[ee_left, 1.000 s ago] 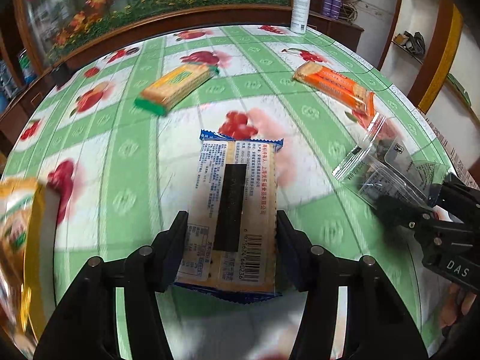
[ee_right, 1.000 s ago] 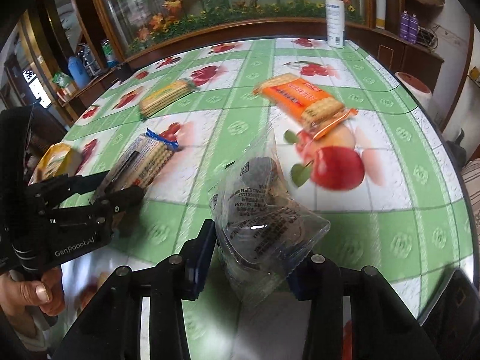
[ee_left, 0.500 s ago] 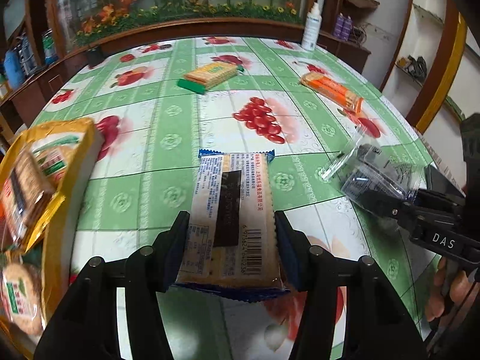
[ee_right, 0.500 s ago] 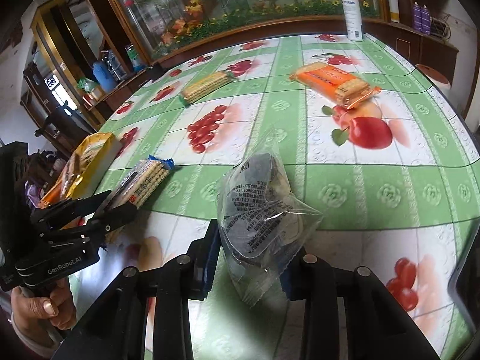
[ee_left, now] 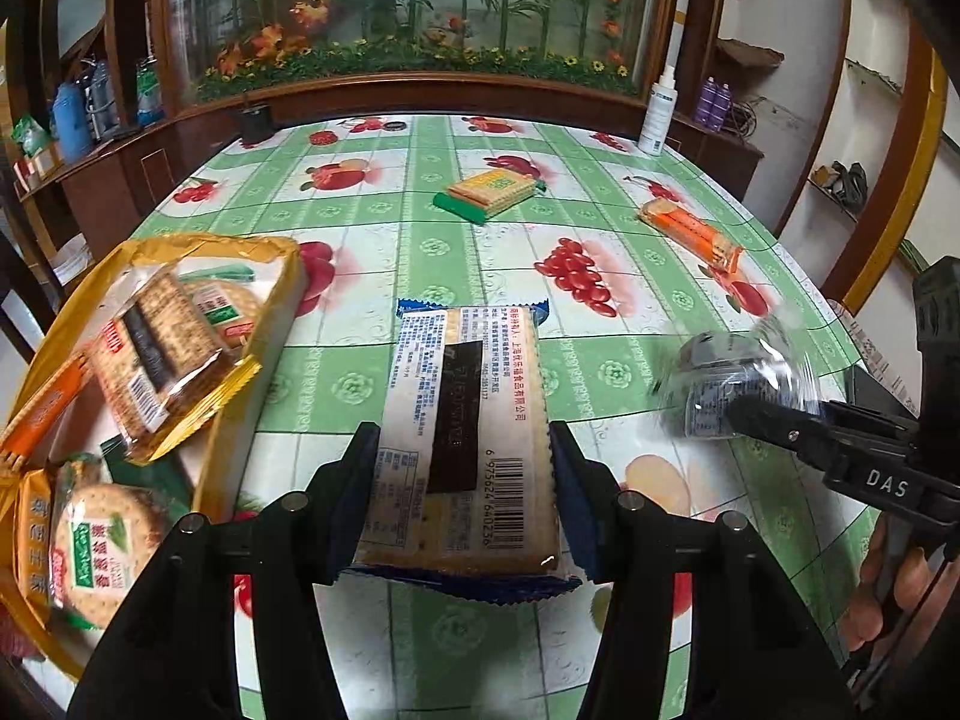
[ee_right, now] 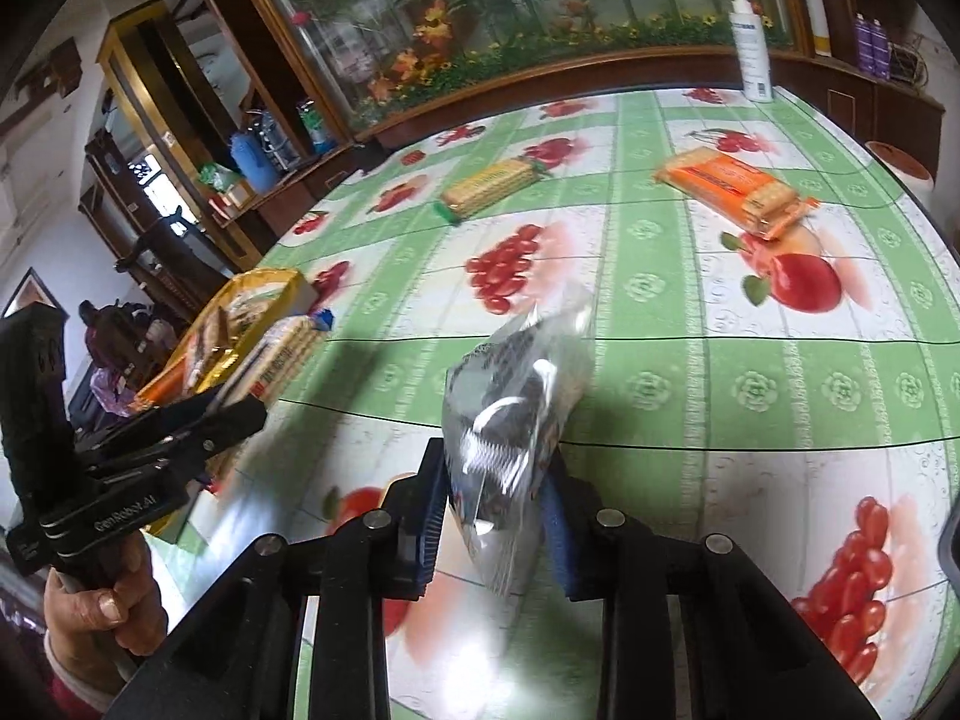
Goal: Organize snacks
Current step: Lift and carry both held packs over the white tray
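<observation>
My left gripper (ee_left: pixel 465 492) is shut on a blue-edged cracker pack (ee_left: pixel 465 420), held above the table just right of a large yellow snack bag (ee_left: pixel 138 372) that lies open with several cracker packs inside. My right gripper (ee_right: pixel 495 519) is shut on a clear plastic pack of dark cookies (ee_right: pixel 516 420), held above the table; it also shows in the left wrist view (ee_left: pixel 732 378). The left gripper with its cracker pack (ee_right: pixel 282 354) shows at the left of the right wrist view, beside the yellow bag (ee_right: pixel 240 318).
A green-and-yellow cracker pack (ee_left: pixel 489 192) and an orange cracker pack (ee_left: pixel 687 231) lie on the far part of the fruit-print tablecloth (ee_left: pixel 420 276). A white spray bottle (ee_left: pixel 657 117) stands at the far right edge. Wooden cabinets ring the table.
Both grippers have drawn back toward the near left with their packs. The yellow bag has come fully into view at my left.
</observation>
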A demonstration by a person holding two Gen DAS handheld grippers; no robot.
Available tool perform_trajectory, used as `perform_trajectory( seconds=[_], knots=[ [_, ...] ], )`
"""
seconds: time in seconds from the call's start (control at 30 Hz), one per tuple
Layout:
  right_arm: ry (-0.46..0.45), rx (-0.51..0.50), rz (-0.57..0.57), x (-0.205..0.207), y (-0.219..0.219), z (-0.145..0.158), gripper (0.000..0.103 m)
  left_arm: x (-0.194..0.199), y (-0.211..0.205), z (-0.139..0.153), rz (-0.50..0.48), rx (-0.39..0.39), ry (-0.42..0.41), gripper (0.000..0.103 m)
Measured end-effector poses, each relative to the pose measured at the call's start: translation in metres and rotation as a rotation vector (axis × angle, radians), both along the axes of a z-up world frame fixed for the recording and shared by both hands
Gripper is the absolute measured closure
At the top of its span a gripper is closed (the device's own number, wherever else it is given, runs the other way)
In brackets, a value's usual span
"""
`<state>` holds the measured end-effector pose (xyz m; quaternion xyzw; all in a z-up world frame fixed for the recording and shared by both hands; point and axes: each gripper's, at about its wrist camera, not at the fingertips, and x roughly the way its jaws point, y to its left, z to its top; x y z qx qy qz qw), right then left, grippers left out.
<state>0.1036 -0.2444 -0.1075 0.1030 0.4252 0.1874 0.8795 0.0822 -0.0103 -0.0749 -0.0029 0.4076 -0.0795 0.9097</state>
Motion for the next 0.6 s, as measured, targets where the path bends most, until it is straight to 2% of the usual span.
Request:
perform_trajectory(
  seconds=[0.6],
  knots=[
    [-0.050,0.073,0.033,-0.009,0.016,0.018,0.079,-0.018,0.019,0.019,0.060,0.023,-0.060,0.050]
  ],
)
